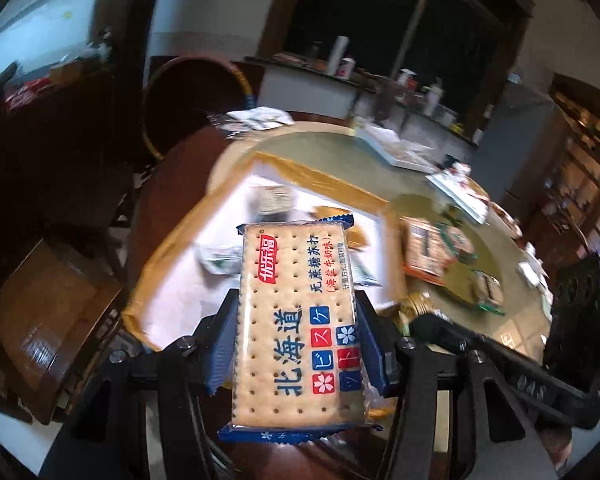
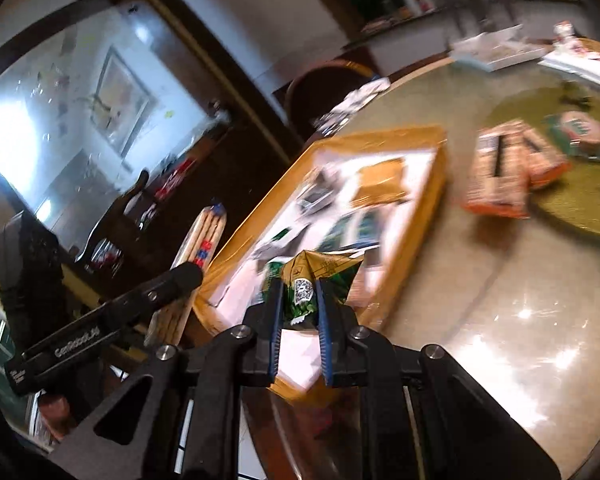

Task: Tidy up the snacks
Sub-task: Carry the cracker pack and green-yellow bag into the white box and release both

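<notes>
A flat pack of soda crackers (image 1: 296,328) is clamped between the fingers of the left gripper (image 1: 296,332), its long side running forward along the fingers and its printed face turned up to the camera. A small green and gold snack packet (image 2: 312,288) is pinched by the right gripper (image 2: 300,304), whose jaws are closed narrowly on its crumpled middle. Both tools are thus occupied, and neither load is set down yet.

Ahead of and below both sets of fingers a shallow cardboard box (image 1: 324,178) with a white floor is seen on the round table (image 2: 480,300). Several small packets (image 2: 340,228) are already gathered inside it, though blur keeps their kinds from being told apart; a tan piece (image 2: 380,180) lies among them at the far end. From this it is judged that the sorting is partly done and that the two held items are being carried toward the box.

Beyond the box, to the right of the right gripper's fingers, orange wrapped packs (image 2: 504,168) and a round green-rimmed item (image 2: 584,132) are left on the table, outside the box. More packets (image 1: 260,116) are seen at the table's far edge. It is judged that these are left to be collected once the present pair is released, so a fair share of the work appears outstanding.
</notes>
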The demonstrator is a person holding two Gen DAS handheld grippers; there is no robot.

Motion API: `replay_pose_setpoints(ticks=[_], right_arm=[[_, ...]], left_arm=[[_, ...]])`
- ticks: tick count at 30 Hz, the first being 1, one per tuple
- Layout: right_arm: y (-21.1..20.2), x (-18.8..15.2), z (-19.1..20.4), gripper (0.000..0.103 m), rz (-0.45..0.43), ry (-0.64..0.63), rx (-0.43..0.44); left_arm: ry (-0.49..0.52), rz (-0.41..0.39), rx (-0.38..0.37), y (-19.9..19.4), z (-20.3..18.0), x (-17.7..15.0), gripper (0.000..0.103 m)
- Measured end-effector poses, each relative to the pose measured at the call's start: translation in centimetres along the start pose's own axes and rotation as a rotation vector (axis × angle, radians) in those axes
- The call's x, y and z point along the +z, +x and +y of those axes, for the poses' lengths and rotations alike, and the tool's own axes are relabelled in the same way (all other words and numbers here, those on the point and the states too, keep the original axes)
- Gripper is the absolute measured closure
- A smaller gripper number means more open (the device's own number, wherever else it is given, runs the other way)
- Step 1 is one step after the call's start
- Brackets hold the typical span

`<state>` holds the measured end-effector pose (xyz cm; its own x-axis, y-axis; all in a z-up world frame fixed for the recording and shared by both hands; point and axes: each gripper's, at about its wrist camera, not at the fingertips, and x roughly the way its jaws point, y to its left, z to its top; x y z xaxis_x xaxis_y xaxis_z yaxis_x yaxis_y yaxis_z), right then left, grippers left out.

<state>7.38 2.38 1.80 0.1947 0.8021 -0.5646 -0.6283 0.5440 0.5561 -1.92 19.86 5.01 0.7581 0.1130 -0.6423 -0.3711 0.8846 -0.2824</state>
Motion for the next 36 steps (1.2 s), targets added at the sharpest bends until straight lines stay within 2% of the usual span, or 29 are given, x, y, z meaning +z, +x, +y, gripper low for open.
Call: replay_pose_setpoints(ticks=[4,8,10,12,14,18,19,20,23,26,29,32,34,36], right_arm=[[3.1,-0.5,1.2,0.086,0.062,-0.039,-0.014],[4.2,-1.7,1.7,0.086,0.109,-0.071,-0.036],[4.5,-2.1,1.8,0.086,0.114,-0.088,-0.053],[4.7,-2.3,1.8,0.084,0.125,-0.09,-0.047],[5.0,-2.5,2.0,0.083,0.136,-0.096,-0.053],[5.1,-2.9,2.1,0.08,0.135,-0.099,-0.068],[4.9,-2.9,2.0,0.074,0.132,-0.091,-0.061],[4.7,-2.8,1.9,0.059,0.13,-0.087,-0.056],[3.3,-2.5,1.6,0.042,0.09,-0.074,-0.025],[1.6,-2.3,1.4,0.042,0.046,-0.071,-0.022],[-0.7,-1.9,0.0,0.036,0.002,-0.021,0.012],[-3.4,-1.4,-2.2,0.034,-0.041,0.044,0.034],[-5.4,-1.0,-4.0,0.034,-0.067,0.08,0.038],[-7.5,-0.5,-5.9,0.029,-0.095,0.115,0.037]], left_arm=[[-0.035,0.018,-0.006,1.8,2.0,0.6,0.049],[-0.017,0.038,0.022,3.3,3.2,0.8,0.049],[0.008,0.061,0.035,4.2,3.1,0.7,0.049],[0.053,0.07,0.091,4.9,2.6,0.4,0.048],[0.081,0.071,0.107,5.0,2.6,0.0,0.047],[0.066,0.086,0.134,5.7,3.1,-0.2,0.043],[0.055,0.088,0.134,5.7,3.4,-0.3,0.04],[0.036,0.086,0.133,5.4,3.6,-0.4,0.035],[-0.021,0.038,0.13,4.0,3.6,-0.3,0.024],[-0.046,-0.015,0.103,2.3,2.4,-0.1,0.023],[-0.031,-0.038,0.019,0.9,-0.1,-0.1,0.021],[0.01,-0.022,-0.076,0.7,-3.3,-0.2,0.021],[0.043,-0.007,-0.113,1.1,-5.8,-0.5,0.021],[0.081,0.007,-0.13,1.5,-7.9,-0.6,0.021]])
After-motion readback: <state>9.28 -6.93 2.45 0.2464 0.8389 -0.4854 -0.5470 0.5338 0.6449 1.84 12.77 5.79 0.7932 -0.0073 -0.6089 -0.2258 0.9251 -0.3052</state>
